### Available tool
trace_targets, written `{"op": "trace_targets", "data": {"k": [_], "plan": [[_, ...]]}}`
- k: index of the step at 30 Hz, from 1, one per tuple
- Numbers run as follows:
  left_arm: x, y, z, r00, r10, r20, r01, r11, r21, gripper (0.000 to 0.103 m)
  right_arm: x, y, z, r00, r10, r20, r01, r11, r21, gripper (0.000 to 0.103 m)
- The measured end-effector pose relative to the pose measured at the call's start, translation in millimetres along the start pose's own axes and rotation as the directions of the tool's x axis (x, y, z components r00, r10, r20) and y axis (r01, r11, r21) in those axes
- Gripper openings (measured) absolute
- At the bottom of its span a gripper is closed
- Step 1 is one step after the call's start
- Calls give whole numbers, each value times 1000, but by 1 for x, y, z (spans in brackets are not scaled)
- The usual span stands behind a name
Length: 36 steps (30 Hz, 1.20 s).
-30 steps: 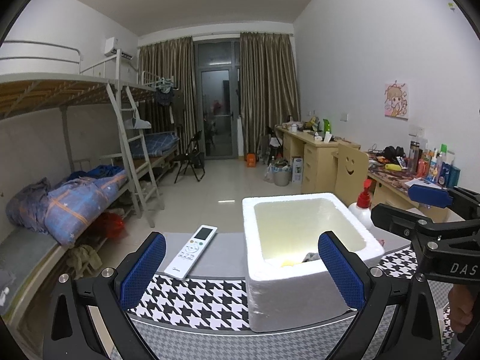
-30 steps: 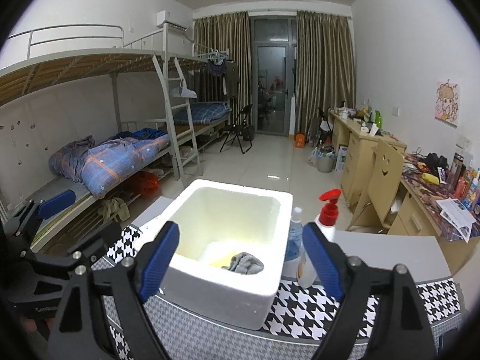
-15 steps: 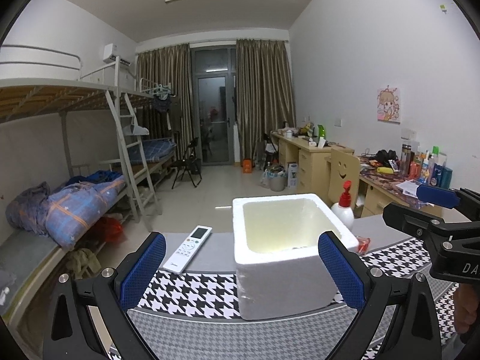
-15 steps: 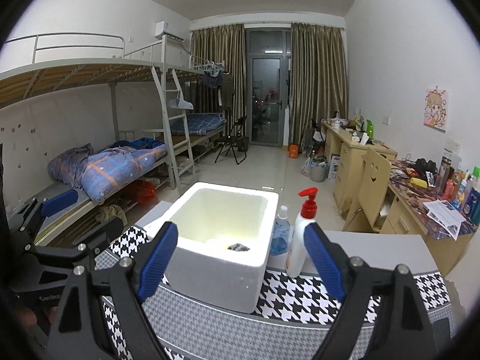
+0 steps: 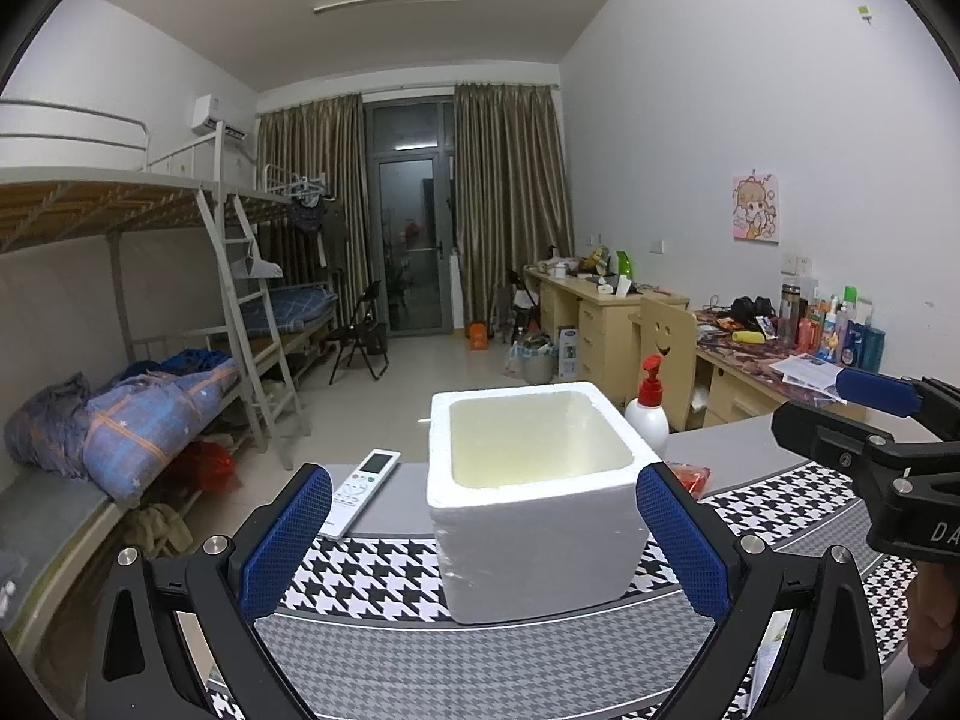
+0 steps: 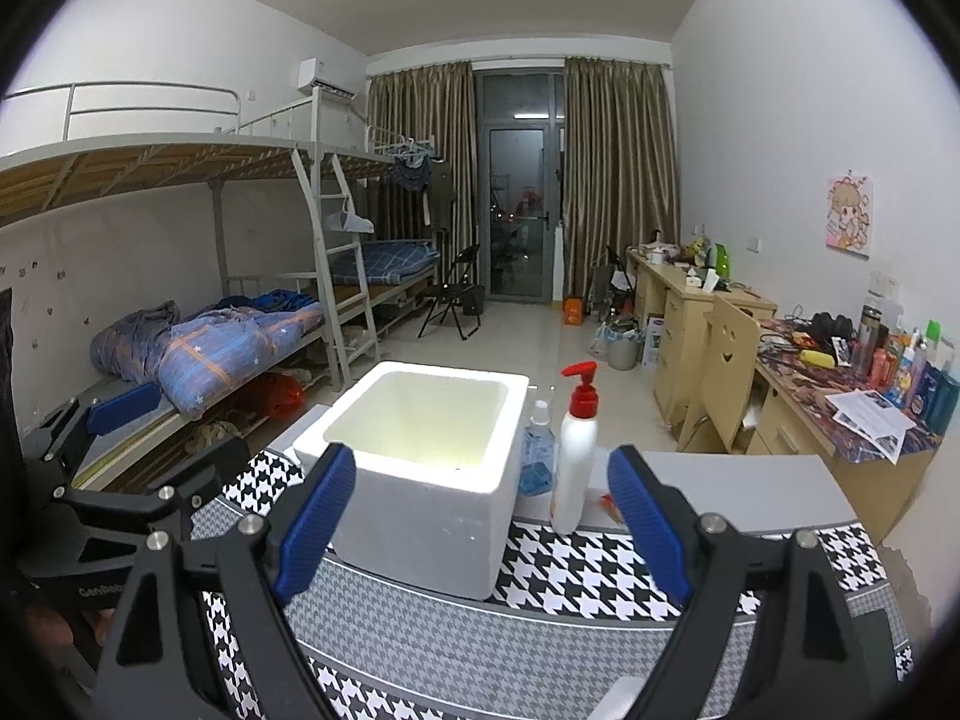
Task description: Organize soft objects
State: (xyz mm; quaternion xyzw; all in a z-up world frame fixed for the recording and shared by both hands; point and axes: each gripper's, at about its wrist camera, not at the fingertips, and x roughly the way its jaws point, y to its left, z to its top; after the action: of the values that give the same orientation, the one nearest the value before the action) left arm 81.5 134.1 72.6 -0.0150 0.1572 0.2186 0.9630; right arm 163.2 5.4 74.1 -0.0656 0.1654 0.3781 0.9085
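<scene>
**Both grippers withdrawn from the foam box; contents out of sight**

The white foam box [image 5: 534,498] stands on the houndstooth cloth [image 5: 372,570] in the middle of the table. A second ago both cameras looked down into it, and a grey soft item and something yellow lay on its floor. Now both views sit farther back and lower, so the near wall hides the floor. The soft items are judged to be in the box, but this cannot be confirmed from either view.

The left gripper [image 5: 483,546] is spread wide with nothing between its blue pads. The right gripper [image 6: 480,525] is likewise spread wide and empty. Neither touches the box.

To the right of the box stand a red-capped pump bottle [image 6: 575,456] and a small blue bottle [image 6: 539,450], with a red packet [image 5: 690,476] on the table near them. A white remote control [image 5: 360,492] lies to the left of the box.

Judgement: the retreat with empty grippers indicates a completed deposit. No other soft object shows on the table, so the task appears at or near its end.
</scene>
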Motion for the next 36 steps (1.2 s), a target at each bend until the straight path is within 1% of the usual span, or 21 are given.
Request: {"op": "trace_targets", "data": {"k": [11,21,30,32,36], "plan": [[-12,-21,-7,999,-54,6,54,998,24,102,-17,-5,-12,1000,-20,10,20,1000,12,89],[-22,-27,-15,998,-66,22,65,998,24,102,-28,-15,-24,999,-35,9,35,999,29,89],[-25,-37,-26,993,-114,14,114,993,24,102,-41,-22,-35,997,-70,24,69,997,38,89],[-25,-38,-31,991,-132,2,132,991,12,102,-43,-24,-38,997,-70,21,69,997,45,89],[-28,-42,-36,989,-146,-2,146,989,10,102,-50,-28,-45,997,-76,20,75,995,58,89]]}}
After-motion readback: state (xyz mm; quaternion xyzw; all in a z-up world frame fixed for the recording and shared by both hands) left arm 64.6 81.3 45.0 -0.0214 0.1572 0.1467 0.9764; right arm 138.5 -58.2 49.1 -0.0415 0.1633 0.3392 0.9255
